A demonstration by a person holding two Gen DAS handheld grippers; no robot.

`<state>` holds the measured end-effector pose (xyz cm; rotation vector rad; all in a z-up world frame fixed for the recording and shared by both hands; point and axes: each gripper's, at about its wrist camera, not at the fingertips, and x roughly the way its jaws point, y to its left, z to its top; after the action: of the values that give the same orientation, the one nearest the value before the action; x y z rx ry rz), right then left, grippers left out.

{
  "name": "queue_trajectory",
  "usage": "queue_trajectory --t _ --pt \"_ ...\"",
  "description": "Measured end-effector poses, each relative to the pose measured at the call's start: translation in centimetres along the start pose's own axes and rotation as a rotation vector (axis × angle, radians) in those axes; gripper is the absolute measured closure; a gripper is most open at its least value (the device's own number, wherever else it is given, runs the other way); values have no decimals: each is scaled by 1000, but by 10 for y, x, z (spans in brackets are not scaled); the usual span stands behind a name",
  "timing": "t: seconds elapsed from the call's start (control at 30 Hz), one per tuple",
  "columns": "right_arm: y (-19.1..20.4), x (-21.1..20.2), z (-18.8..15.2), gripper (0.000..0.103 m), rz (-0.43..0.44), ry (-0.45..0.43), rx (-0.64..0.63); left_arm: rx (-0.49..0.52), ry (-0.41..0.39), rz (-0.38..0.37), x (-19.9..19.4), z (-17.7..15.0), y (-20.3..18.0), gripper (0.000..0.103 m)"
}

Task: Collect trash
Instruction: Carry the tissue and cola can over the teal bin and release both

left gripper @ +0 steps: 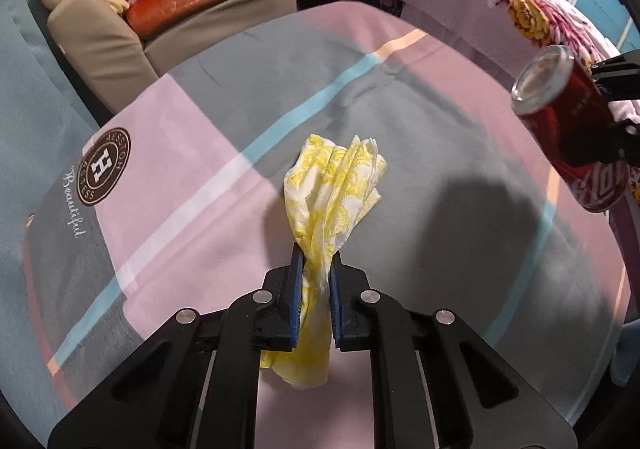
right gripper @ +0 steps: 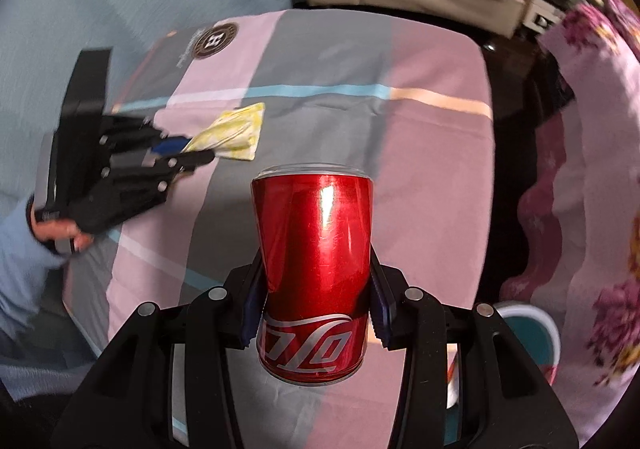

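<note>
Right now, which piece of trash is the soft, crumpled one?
The yellow-patterned tissue pinched in the left gripper; the red can in the right gripper is rigid metal.

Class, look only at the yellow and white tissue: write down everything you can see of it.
The tissue is a thin, soft paper sheet, white with a pale yellow printed pattern, crumpled and twisted into a bunch. The left gripper is shut on its narrow, pinched middle, the blue pads pressing from both sides. One end fans out in loose folds beyond the fingertips; the other hangs behind the pads toward the camera. It is held over the pink, grey and blue striped cloth; whether it touches the cloth cannot be told.
</note>
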<state>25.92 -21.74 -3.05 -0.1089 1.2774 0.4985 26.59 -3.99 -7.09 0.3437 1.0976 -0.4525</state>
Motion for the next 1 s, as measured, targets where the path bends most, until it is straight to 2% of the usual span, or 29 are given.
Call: queue_trajectory --t 0.2,0.37,0.7,1.0 --pt "-20 -25 -34 61 18 -64 125 -4 -45 30 -32 1 -37 91" --pt "-30 -47 -67 61 21 -110 205 24 -84 14 -57 1 -76 91" --pt "-63 -102 -145 61 11 -262 372 51 -121 -63 -83 4 -161 91" --pt "-95 -134 -202 61 -32 -337 464 62 -129 -148 -89 12 -227 91"
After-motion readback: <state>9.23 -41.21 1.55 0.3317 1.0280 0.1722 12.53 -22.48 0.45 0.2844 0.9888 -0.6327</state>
